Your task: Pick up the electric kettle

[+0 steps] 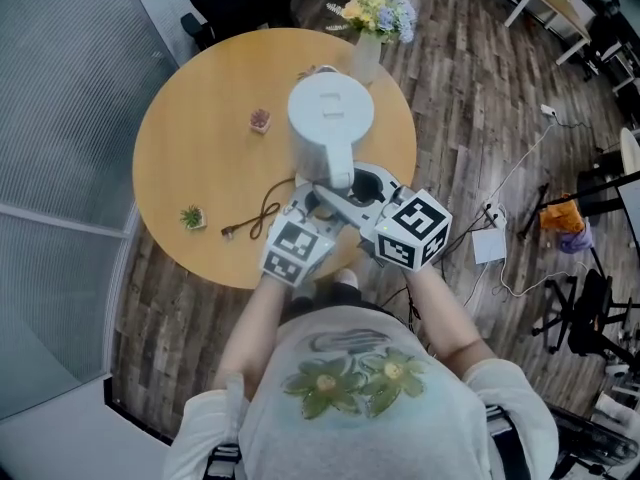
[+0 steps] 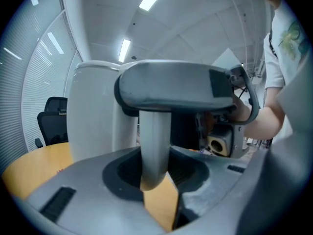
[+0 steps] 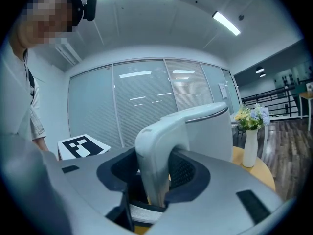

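The white electric kettle (image 1: pixel 330 118) hangs above the round wooden table (image 1: pixel 190 158), its lid facing up in the head view. Both grippers hold its curved grey-white handle (image 1: pixel 341 175) from the near side. My left gripper (image 1: pixel 322 198) is shut on the handle (image 2: pixel 155 146), with the kettle body (image 2: pixel 93 111) just beyond on the left. My right gripper (image 1: pixel 368 188) is shut on the same handle (image 3: pixel 157 153) from the other side, with the body (image 3: pixel 208 131) behind it. The two marker cubes sit side by side close to the person's chest.
A vase of flowers (image 1: pixel 372 28) stands at the table's far edge, close behind the kettle. A small pink pot (image 1: pixel 260 120), a small green plant (image 1: pixel 192 216) and a black cable (image 1: pixel 255 218) lie on the table. Chairs and floor cables surround it.
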